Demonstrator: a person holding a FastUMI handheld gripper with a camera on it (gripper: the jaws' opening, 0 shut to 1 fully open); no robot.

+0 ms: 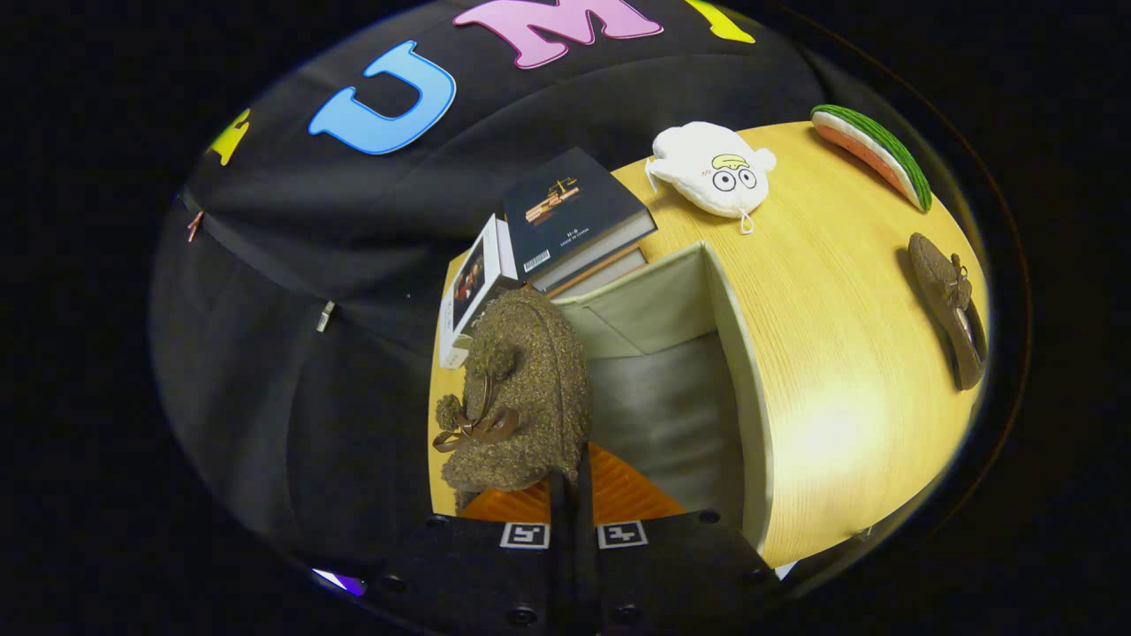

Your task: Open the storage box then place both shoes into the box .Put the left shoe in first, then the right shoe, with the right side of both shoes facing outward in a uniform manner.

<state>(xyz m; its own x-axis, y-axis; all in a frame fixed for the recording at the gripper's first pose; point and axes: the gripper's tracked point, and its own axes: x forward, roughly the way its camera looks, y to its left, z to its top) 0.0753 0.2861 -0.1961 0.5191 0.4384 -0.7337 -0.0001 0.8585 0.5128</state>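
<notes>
A fuzzy brown shoe [521, 397] with a brown bow and pompoms hangs from my gripper [573, 481], whose fingers are shut on the shoe's rim. It is held over the left side of the open beige storage box [751, 371], whose grey inside shows just ahead of the fingers. The second brown shoe [950, 305] lies on its side on the wooden table [839, 353], far to the right of the box.
A stack of books [574, 221] stands behind the box, with another book [473, 287] leaning beside it. A white plush toy [711, 172] and a watermelon-slice toy [875, 155] lie at the back of the table.
</notes>
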